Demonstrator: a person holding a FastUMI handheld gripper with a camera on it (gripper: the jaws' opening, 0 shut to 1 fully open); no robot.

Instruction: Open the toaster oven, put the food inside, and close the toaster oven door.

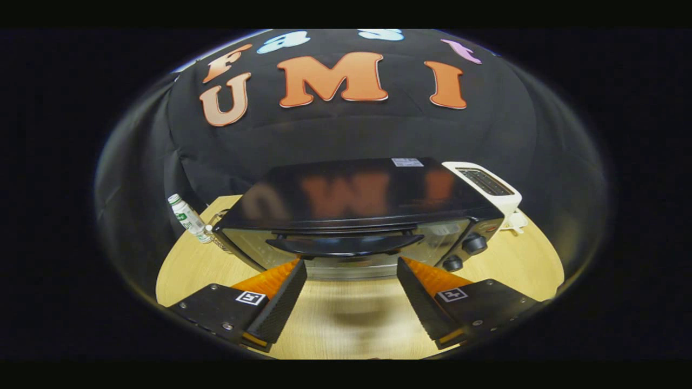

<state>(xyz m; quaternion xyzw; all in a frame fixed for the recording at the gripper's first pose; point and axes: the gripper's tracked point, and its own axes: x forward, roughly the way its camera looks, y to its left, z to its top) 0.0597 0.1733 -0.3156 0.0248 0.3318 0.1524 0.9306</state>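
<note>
Gripper view — toaster oven [357, 216] ahead of claw [351, 270].

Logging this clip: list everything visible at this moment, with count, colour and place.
toaster oven: 1, black, glossy top, door shut, on the table just ahead of the tool's fingers
door handle: 1, black, across the oven's front
knobs: 2 visible, black, at the oven front's right end
pop-up toaster: 1, white, behind the oven's right end
bottle: 1, white with green label, tilted, beside the oven's left end
table: 1, light wood, under everything
tool: 1, fingers open, nothing between them, pointing at the oven door
</note>
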